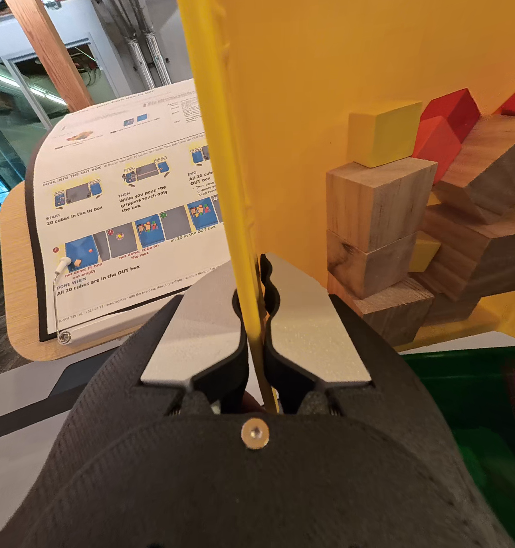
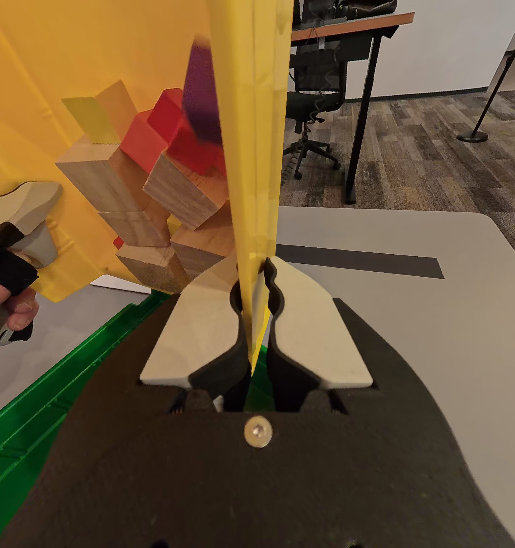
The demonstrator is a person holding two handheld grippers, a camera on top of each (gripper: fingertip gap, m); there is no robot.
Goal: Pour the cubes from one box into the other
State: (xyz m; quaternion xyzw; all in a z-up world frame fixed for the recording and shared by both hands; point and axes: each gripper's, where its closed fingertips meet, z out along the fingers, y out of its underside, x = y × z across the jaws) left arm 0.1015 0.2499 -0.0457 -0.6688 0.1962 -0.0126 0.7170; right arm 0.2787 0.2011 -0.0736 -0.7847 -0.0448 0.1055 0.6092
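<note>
Pinching opposite walls of the tilted yellow box (image 1: 309, 74), both tongs (image 1: 254, 299) (image 2: 254, 299) hold it above the green box (image 2: 42, 400) rim.

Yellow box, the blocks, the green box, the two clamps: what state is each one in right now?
yellow box: lifted and tipped steeply, held by opposite walls.
left gripper: shut on one wall of the yellow box.
right gripper: shut on the opposite wall.
cubes: piled against the low side of the yellow box, still inside it.
purple cube: blurred, apparently moving.
green box: below the yellow box, contents hidden.
</note>
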